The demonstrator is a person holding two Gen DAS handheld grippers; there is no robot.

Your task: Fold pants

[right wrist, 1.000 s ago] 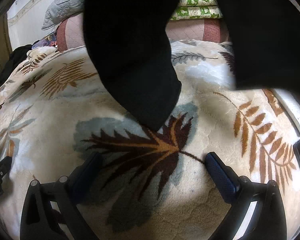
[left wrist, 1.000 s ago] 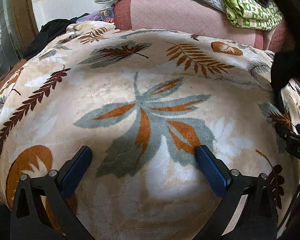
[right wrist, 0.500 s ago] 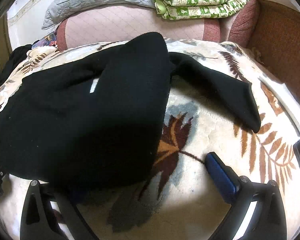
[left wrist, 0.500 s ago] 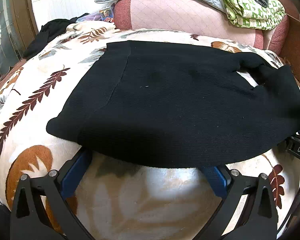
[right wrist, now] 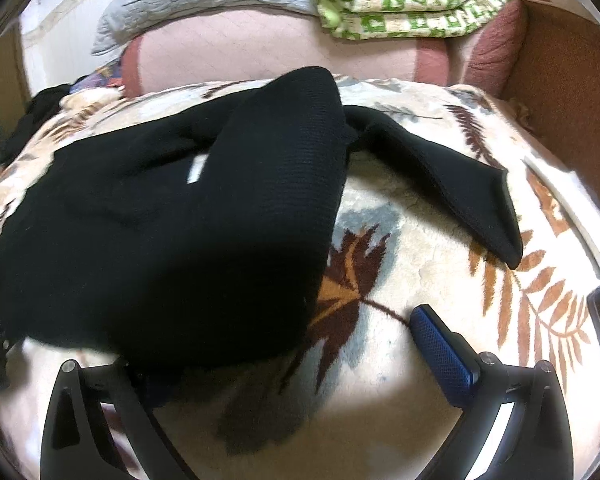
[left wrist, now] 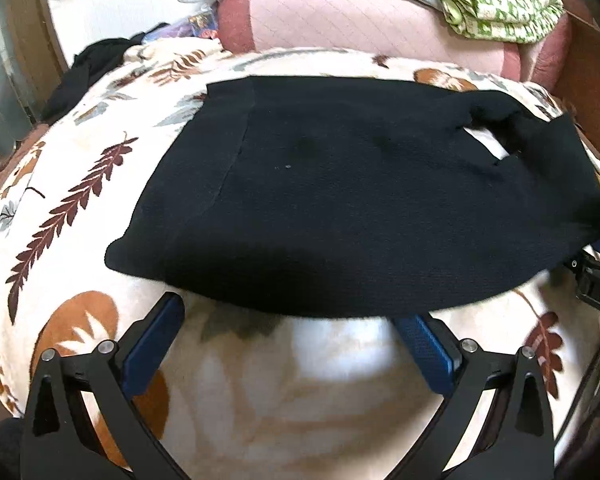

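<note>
Black pants (left wrist: 360,200) lie spread on a leaf-patterned blanket (left wrist: 60,208). In the right wrist view the pants (right wrist: 180,232) are bunched, with one leg (right wrist: 460,184) stretching right. My left gripper (left wrist: 296,320) is open and empty; the pants' near edge lies over its fingertips. My right gripper (right wrist: 284,344) is open and empty; the cloth covers its left fingertip, and its right finger (right wrist: 440,344) is bare over the blanket.
A pink cushion (left wrist: 360,20) lies at the far edge, with a grey quilt (right wrist: 204,0) and a folded green-and-white blanket (right wrist: 408,4) on it. Another dark garment (left wrist: 88,68) lies at far left. A brown wall (right wrist: 572,92) stands at right.
The pants, hanging above the blanket a second ago, dropped flat onto it and settled. Both grippers stayed open and nearly still.
</note>
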